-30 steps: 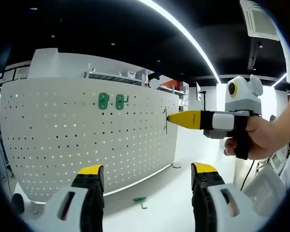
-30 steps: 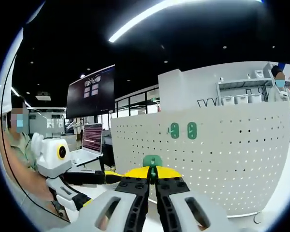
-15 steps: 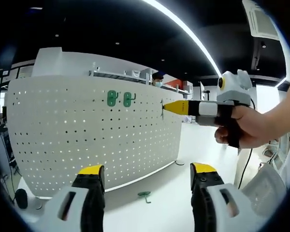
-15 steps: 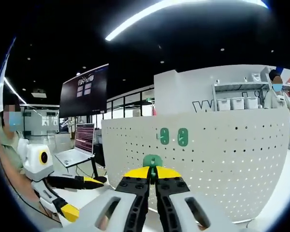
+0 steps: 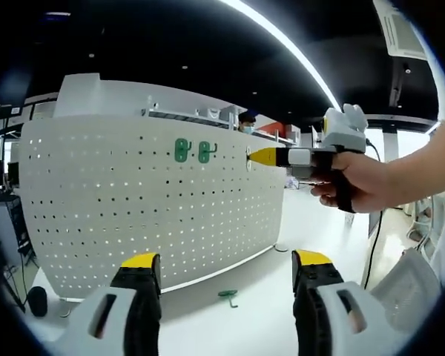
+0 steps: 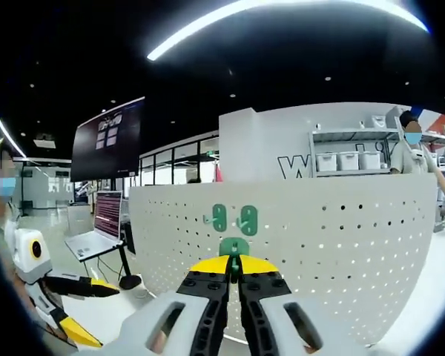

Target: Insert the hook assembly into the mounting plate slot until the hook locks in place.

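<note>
Pinching a small green plastic hook (image 6: 234, 247) at the white perforated metal pegboard (image 5: 133, 215), the right hand-held gripper (image 5: 251, 155) hasn't visibly locked it; the left hand-held gripper (image 5: 226, 268) stands spread.

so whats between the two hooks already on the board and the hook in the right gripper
Only bare pegboard. In the right gripper view the mounted hooks sit just above the held hook, nothing between them; the right gripper is shut on it.
</note>
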The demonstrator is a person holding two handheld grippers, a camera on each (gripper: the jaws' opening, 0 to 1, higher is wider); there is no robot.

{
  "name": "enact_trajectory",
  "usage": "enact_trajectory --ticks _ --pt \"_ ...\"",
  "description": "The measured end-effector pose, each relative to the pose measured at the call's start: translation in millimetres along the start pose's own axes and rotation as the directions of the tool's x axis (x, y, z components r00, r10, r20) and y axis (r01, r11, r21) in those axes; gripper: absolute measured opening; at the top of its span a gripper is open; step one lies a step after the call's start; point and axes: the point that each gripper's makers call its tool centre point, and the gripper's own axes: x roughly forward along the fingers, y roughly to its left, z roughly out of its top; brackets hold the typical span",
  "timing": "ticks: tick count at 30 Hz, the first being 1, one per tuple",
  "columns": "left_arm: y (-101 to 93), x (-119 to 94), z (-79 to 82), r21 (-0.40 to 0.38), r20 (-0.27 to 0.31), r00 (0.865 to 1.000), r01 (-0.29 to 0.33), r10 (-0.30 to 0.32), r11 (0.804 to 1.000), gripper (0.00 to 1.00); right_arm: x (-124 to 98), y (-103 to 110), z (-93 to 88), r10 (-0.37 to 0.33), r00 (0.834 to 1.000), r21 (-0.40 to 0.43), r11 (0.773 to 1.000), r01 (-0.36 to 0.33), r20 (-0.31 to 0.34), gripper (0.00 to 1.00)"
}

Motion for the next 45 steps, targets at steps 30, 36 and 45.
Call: enact_trajectory --ticks 30,36,45 --pt "26.4 -31 -16.7 -0.009 -0.004 0.996 -0.091 0.091 0.996 0.73 37 -49 22.7 -0.148 0.988 -0.024 0.989 0.149 0.040 0.01" --pt "28.9 -35 -19.3 -0.011 -0.003 0.995 -0.097 0.097 0.995 0.72 43 -58 23.5 -0.188 0.981 -0.033 0.981 0.190 0.046 0.01" --pt "35.4 -40 -23.0 -0.019 -0.012 0.993 -0.115 0.115 0.993 0.71 53 -58 24.5 -0.199 0.978 -0.057 0.978 0.203 0.063 0.02"
